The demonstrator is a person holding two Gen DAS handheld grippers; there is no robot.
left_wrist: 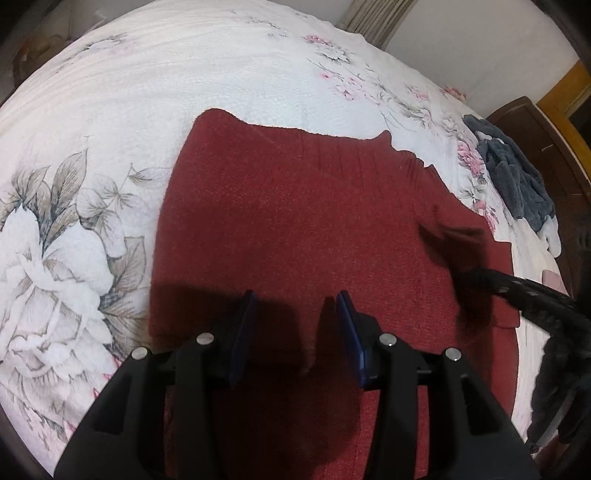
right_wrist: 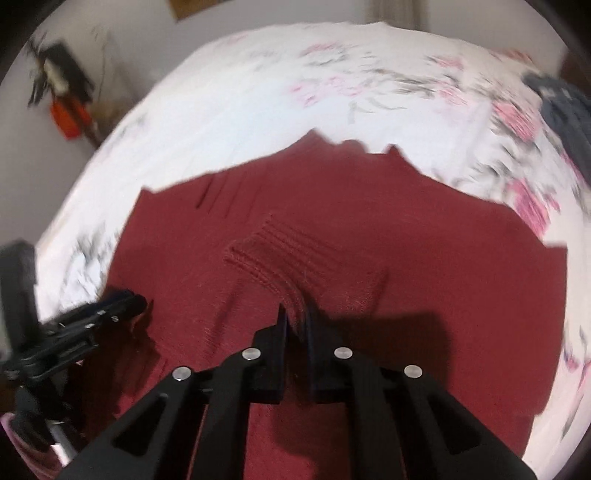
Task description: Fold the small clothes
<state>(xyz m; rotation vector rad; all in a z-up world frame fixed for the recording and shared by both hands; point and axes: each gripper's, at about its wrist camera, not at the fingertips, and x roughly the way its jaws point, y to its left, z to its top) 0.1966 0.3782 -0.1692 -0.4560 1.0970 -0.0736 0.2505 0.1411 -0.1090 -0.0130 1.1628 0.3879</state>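
Observation:
A dark red knit sweater point(left_wrist: 295, 206) lies spread flat on a white floral bedspread point(left_wrist: 110, 110). My left gripper point(left_wrist: 297, 306) hovers just above the sweater's near part, open, with nothing between its blue pads point(left_wrist: 243, 332). In the right wrist view my right gripper point(right_wrist: 296, 317) is shut on the sweater's sleeve, whose ribbed cuff point(right_wrist: 295, 258) is lifted and runs up over the body of the sweater point(right_wrist: 443, 258). The left gripper point(right_wrist: 122, 299) shows at the left edge of that view, over the sweater's side. The right wrist view is motion-blurred.
A crumpled dark grey-blue fluffy garment point(left_wrist: 517, 177) lies at the bed's far right, next to a dark wooden bed frame point(left_wrist: 535, 122). A curtain point(left_wrist: 373, 18) hangs behind the bed. An orange and black object point(right_wrist: 68, 110) hangs on the wall at left.

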